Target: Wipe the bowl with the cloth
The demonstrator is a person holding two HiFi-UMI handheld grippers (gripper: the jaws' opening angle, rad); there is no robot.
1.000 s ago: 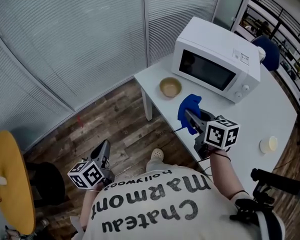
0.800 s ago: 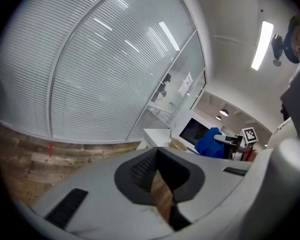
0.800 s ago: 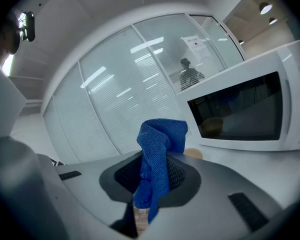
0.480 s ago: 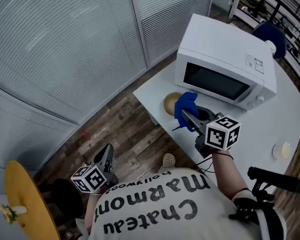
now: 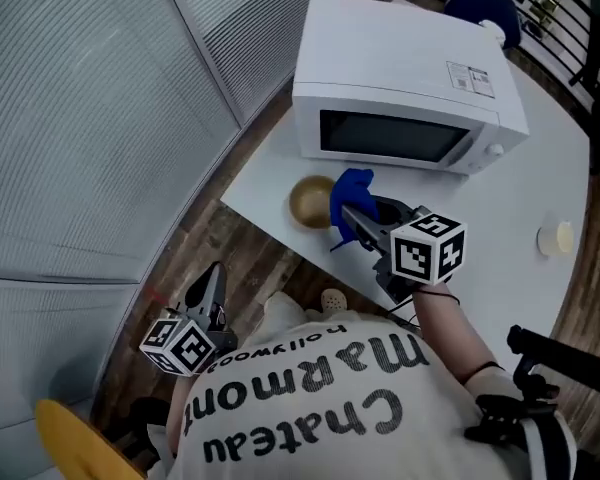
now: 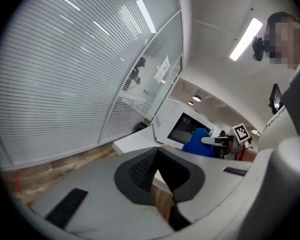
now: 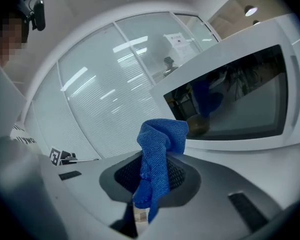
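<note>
A tan bowl (image 5: pixel 310 200) sits near the white table's (image 5: pixel 500 218) left edge, in front of the microwave. My right gripper (image 5: pixel 346 220) is shut on a blue cloth (image 5: pixel 351 190), which hangs just right of the bowl and overlaps its rim in the head view. In the right gripper view the cloth (image 7: pixel 157 154) stands up bunched between the jaws (image 7: pixel 152 179). My left gripper (image 5: pixel 211 276) hangs low over the wooden floor, left of the table, far from the bowl. Its jaws (image 6: pixel 157 173) are shut with nothing between them. From there the cloth (image 6: pixel 197 144) shows ahead.
A white microwave (image 5: pixel 400 88) with its door closed stands on the table behind the bowl. A small pale round object (image 5: pixel 552 238) lies at the table's right. Slatted glass walls (image 5: pixel 100 118) run along the left. A yellow round thing (image 5: pixel 75 450) sits at the lower left.
The right gripper has carried the cloth from over the table's middle up to the bowl's right side. The left gripper has stayed low by the person's side.
</note>
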